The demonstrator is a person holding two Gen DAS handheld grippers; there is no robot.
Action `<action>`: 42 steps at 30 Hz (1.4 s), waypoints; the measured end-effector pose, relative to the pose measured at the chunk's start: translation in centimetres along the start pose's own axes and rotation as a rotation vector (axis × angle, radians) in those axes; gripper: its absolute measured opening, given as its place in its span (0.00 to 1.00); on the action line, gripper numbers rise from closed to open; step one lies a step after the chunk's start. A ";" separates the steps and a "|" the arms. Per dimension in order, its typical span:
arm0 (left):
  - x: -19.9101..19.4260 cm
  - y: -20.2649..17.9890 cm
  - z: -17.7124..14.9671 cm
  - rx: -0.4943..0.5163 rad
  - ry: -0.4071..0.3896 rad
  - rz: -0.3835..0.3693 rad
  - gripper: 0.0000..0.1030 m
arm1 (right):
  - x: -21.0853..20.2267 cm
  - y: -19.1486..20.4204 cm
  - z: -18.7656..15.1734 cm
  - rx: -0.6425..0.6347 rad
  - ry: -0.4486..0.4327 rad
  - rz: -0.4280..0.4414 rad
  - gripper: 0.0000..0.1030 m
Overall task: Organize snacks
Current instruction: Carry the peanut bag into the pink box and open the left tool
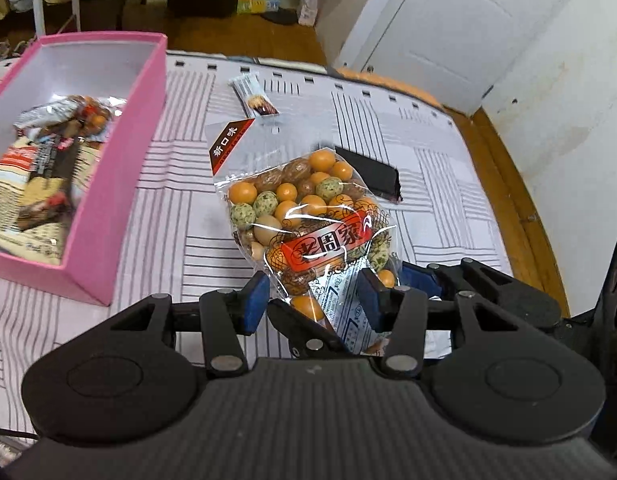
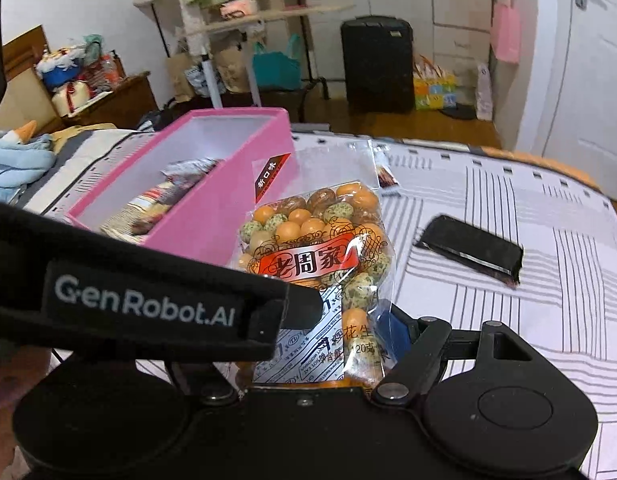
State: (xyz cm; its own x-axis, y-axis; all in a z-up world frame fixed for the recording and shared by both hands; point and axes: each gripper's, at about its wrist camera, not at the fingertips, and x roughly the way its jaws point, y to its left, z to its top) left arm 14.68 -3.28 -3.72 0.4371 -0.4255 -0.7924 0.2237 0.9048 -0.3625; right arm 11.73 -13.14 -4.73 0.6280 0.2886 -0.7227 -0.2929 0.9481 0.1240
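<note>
Left wrist view: the left gripper (image 1: 314, 290) has its blue pads on either side of a clear bag of coated peanuts (image 1: 308, 216). Right gripper (image 2: 364, 328) also holds that bag low down; its left finger is hidden. A pink box (image 1: 112, 184) holding snacks sits left; a black packet (image 1: 372, 178) lies far right on the striped sheet (image 1: 180, 216).

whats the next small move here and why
Probably swing the peanut bag left, over the pink box. The left tongs seem closed on the bag's bottom end, it looks raised off the bed, and the box beside it already holds other snacks.
</note>
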 end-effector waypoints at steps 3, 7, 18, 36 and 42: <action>-1.8 0.3 -0.2 0.000 -0.027 0.002 0.45 | -0.9 1.2 0.5 -0.023 -0.017 0.000 0.78; -4.0 1.0 -0.2 -0.003 -0.078 0.007 0.45 | -1.7 2.8 1.8 -0.053 -0.043 0.013 0.78; -8.8 7.4 2.2 -0.037 -0.177 0.049 0.45 | 1.1 8.3 7.3 -0.109 -0.078 0.134 0.78; -4.0 21.3 6.1 -0.227 -0.148 0.181 0.51 | 14.8 13.3 10.2 -0.124 0.024 0.339 0.86; -3.9 21.5 5.1 -0.170 -0.206 0.280 0.54 | 14.1 12.6 8.9 -0.197 -0.013 0.314 0.89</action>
State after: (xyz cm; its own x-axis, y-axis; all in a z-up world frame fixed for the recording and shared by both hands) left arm 22.18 17.74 -5.92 0.6304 -0.1410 -0.7634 -0.0693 0.9692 -0.2363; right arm 23.34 4.12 -7.28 0.4941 0.5640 -0.6616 -0.6054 0.7694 0.2038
